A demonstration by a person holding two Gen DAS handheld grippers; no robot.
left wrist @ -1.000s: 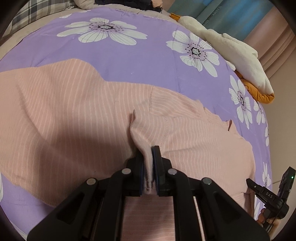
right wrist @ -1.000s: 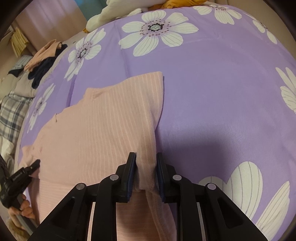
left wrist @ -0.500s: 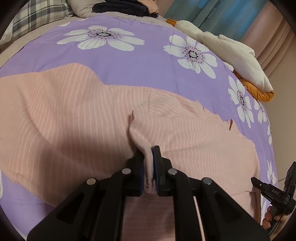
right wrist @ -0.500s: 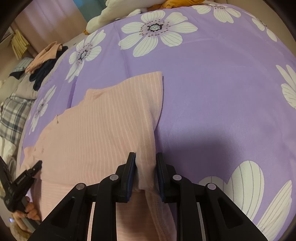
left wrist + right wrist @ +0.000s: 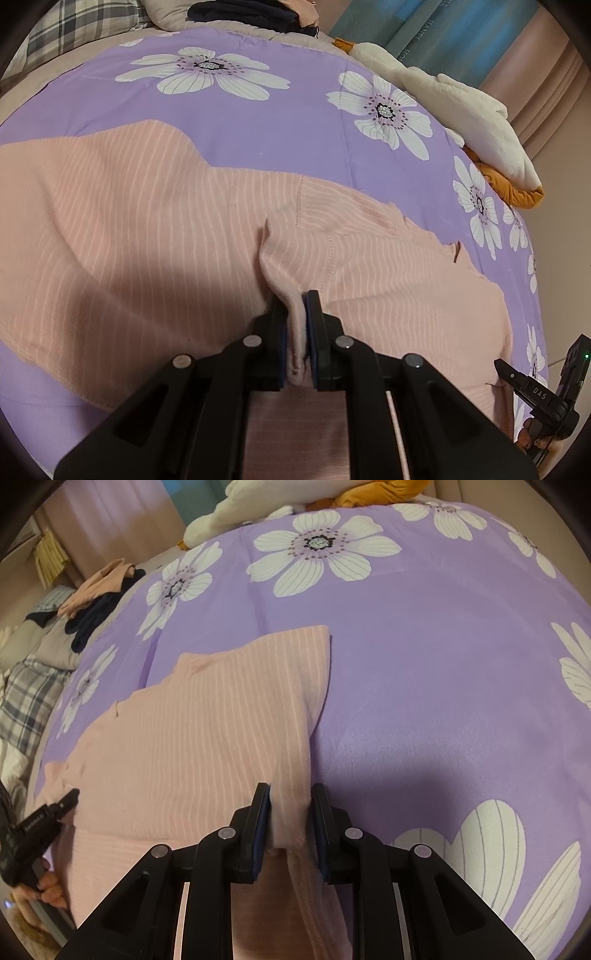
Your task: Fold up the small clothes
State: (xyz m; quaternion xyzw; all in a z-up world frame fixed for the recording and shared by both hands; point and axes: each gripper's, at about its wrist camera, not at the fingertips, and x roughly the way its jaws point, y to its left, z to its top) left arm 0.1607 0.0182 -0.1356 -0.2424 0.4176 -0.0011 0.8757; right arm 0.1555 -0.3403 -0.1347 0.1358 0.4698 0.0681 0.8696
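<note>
Pink striped top (image 5: 155, 236) was spread out on the purple floral bedspread (image 5: 258, 122), partly folded over itself. We had our left gripper (image 5: 295, 332) low over the cloth with its fingers narrow, pinching a raised ridge of the pink fabric between the pads. Our right gripper (image 5: 290, 819) sat at the top's right edge, fingers a bit wider but still clamped on a bunched strip of the same garment, right next to bare bedspread. From the right wrist view the left gripper (image 5: 40, 819) showed at the far left edge, hand wrapped round its handle; the left wrist view caught the right gripper (image 5: 535, 395) at the lower right. A cream and orange plush blanket (image 5: 461, 110) was heaped at the far side of the bed, with dark clothes (image 5: 96, 616) piled near the plaid pillow (image 5: 26, 698).
</note>
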